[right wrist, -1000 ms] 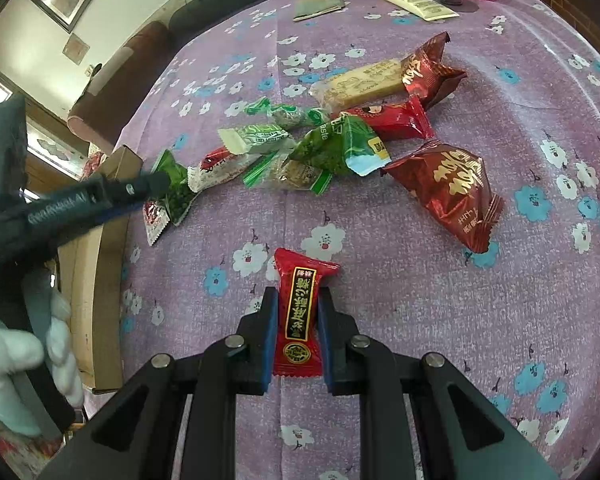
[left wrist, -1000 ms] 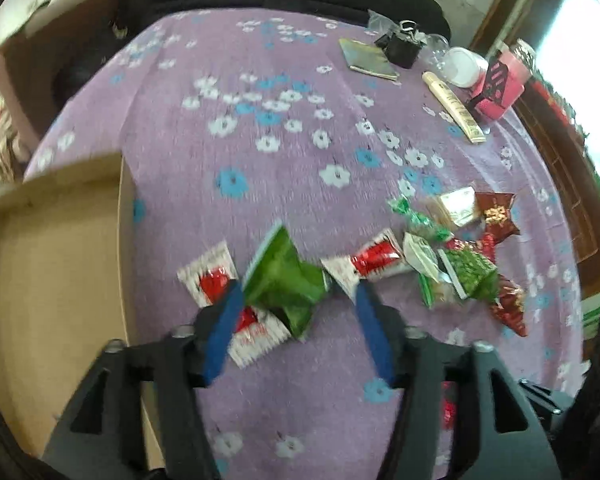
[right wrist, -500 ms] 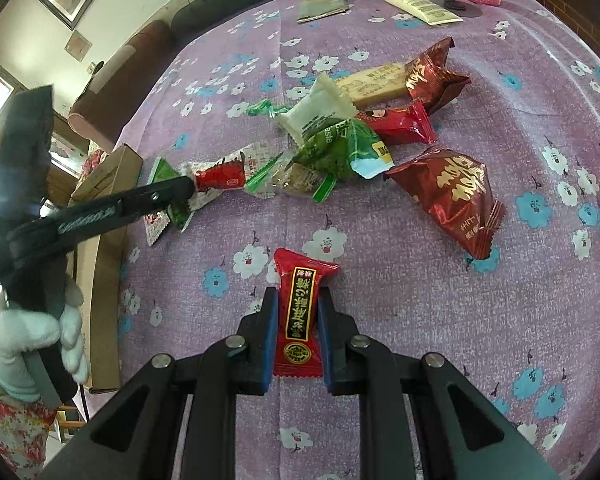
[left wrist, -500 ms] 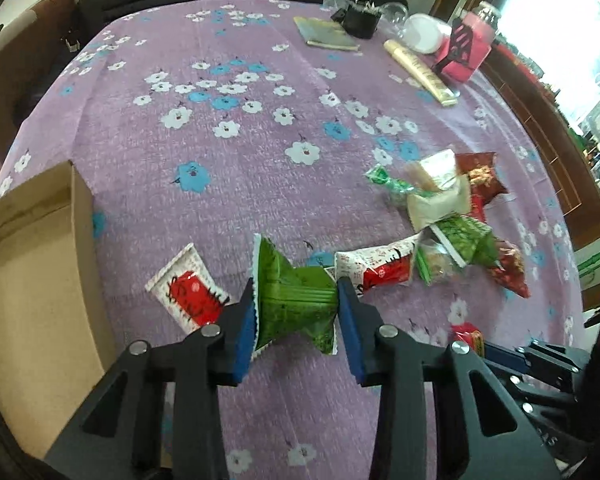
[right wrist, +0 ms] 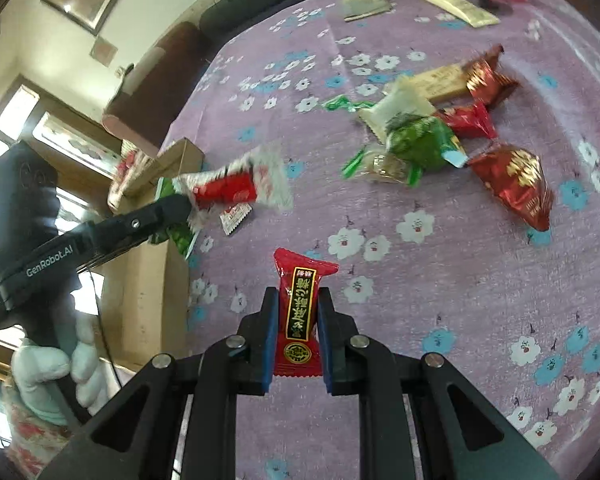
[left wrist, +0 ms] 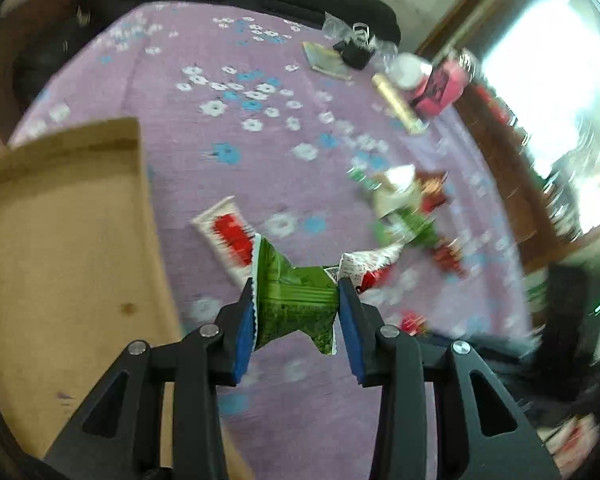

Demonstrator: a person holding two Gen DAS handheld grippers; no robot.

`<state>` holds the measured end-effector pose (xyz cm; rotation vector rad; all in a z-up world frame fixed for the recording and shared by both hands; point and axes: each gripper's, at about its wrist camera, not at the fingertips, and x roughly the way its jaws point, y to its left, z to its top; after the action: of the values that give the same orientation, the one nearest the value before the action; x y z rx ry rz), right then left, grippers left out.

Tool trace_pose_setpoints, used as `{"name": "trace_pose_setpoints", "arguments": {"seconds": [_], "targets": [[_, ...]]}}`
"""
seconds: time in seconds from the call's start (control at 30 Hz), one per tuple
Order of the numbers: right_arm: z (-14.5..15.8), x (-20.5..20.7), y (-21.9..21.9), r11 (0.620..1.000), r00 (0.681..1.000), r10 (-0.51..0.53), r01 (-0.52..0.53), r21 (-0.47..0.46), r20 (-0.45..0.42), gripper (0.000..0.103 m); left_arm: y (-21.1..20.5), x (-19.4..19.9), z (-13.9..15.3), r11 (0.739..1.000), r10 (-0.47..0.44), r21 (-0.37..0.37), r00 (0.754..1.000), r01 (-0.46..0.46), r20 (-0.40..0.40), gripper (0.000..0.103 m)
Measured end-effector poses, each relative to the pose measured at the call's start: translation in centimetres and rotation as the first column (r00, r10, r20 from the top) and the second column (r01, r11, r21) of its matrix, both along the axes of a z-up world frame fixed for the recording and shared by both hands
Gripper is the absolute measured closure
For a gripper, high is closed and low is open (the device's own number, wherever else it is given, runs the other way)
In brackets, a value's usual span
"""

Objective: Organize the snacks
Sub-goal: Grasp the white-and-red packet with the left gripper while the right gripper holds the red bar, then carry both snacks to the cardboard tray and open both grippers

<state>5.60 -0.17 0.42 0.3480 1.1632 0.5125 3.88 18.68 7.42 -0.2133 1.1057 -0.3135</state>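
The left hand-held gripper [left wrist: 296, 312] is clamped on a crumpled green snack packet [left wrist: 294, 304], held above the purple flowered desk [left wrist: 260, 80] just beside the cardboard box [left wrist: 60, 240]. The right hand-held gripper [right wrist: 298, 320] is pinched tight on a slim red snack packet [right wrist: 300, 312] standing upright between its pads. Farther out, a loose pile of snacks [right wrist: 428, 128] lies on the cloth, with a red-and-white packet [left wrist: 230, 236] nearer the box.

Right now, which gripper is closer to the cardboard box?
Left. The left gripper, holding a green packet, is right beside the cardboard box; the right gripper is farther out over the tablecloth.
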Motion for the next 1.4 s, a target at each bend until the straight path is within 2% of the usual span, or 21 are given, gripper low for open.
{"name": "trace_pose_setpoints", "arguments": {"seconds": [0.07,0.2,0.23,0.3,0.47,0.63,0.7,0.73,0.83,0.9,0.97,1.17,1.23,1.3,1.4], "targets": [[0.1,-0.1,0.5,1.0,1.0,-0.007,0.007,-0.003,-0.003,0.087,-0.1,-0.7,-0.1,0.999,-0.035,0.016,0.999,0.035,-0.005,0.066],[0.7,-0.3,1.5,0.996,0.999,-0.028,0.031,-0.085,0.033,0.087,0.5,-1.5,-0.2,0.998,-0.058,0.016,0.998,0.058,-0.007,0.067],[0.7,-0.4,1.7,0.993,0.999,-0.029,0.033,-0.109,0.045,0.087,0.7,-1.6,-0.3,0.998,-0.063,0.003,0.998,0.063,-0.004,0.071],[0.7,-0.6,1.9,0.993,0.998,-0.034,0.039,-0.11,0.047,0.087,1.0,-1.8,-0.3,0.997,-0.072,-0.009,0.997,0.072,-0.006,0.095],[1.0,-0.8,2.6,0.994,0.998,-0.043,0.048,-0.099,0.053,0.087,2.0,-2.3,0.5,0.997,-0.076,-0.033,0.997,0.077,0.027,0.101],[1.8,-0.7,3.7,0.994,0.997,-0.035,0.042,-0.099,0.072,0.087,1.9,-2.2,0.3,0.995,-0.097,-0.005,0.995,0.098,0.036,0.101],[1.8,-0.8,3.8,0.994,0.997,-0.036,0.044,-0.104,0.073,0.087,1.1,-2.0,-0.1,0.991,-0.128,0.039,0.991,0.127,0.032,0.098],[1.8,-0.9,3.8,0.994,0.997,-0.033,0.04,-0.106,0.075,0.087,0.3,-2.0,-0.2,0.983,-0.174,0.069,0.984,0.171,0.031,0.096],[1.8,-1.3,3.6,0.992,0.996,-0.025,0.035,-0.12,0.083,0.087,-1.5,-1.7,0.0,0.958,-0.271,0.102,0.962,0.268,0.022,0.082],[1.6,-1.5,3.1,0.992,0.996,-0.04,0.049,-0.117,0.078,0.087,-2.7,-1.2,0.0,0.946,-0.308,0.107,0.951,0.305,0.011,0.054],[1.3,-1.5,2.4,0.991,0.996,-0.063,0.071,-0.111,0.069,0.087,-4.3,-0.5,-0.3,0.934,-0.338,0.134,0.941,0.332,0.02,0.049],[1.2,-2.1,0.3,0.989,0.993,-0.1,0.106,-0.104,0.063,0.087,-8.5,1.0,-3.6,0.865,-0.439,0.242,0.897,0.439,-0.056,0.051],[1.2,-2.3,-0.4,0.988,0.992,-0.111,0.117,-0.102,0.062,0.087,-9.0,1.3,-4.9,0.854,-0.438,0.267,0.894,0.446,-0.09,0.077],[1.3,-2.4,-0.8,0.987,0.991,-0.118,0.124,-0.101,0.063,0.087,-8.6,1.5,-5.0,0.872,-0.416,0.246,0.905,0.424,-0.085,0.082],[1.4,-2.5,-1.2,0.987,0.99,-0.122,0.128,-0.101,0.065,0.087,-7.7,1.5,-4.3,0.903,-0.377,0.197,0.924,0.381,-0.06,0.083]]}}
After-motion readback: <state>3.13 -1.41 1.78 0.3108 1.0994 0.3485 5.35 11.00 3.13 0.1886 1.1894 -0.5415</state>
